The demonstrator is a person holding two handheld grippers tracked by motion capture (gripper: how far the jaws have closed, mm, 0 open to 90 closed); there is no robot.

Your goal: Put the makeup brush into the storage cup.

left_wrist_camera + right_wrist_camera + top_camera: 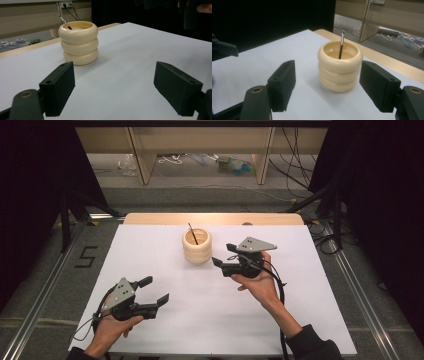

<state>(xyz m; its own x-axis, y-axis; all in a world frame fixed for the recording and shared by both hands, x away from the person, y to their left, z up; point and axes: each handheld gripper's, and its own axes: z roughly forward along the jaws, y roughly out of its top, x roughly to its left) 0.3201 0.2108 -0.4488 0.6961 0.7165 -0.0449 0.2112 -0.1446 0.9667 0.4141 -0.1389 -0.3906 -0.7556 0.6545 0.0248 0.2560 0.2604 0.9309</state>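
Wide-open, empty jaws of the right gripper (327,87) face the upright ringed holder (339,66) just ahead, nearer than the left gripper (150,291), likewise open and empty.

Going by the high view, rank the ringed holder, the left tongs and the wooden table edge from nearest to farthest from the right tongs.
1. Ringed holder, just left of the right tongs.
2. Wooden table edge, beyond the holder at the far side.
3. Left tongs, near the table's front left.

Brush (193,234) lower end hidden inside ribbed holder (196,248).
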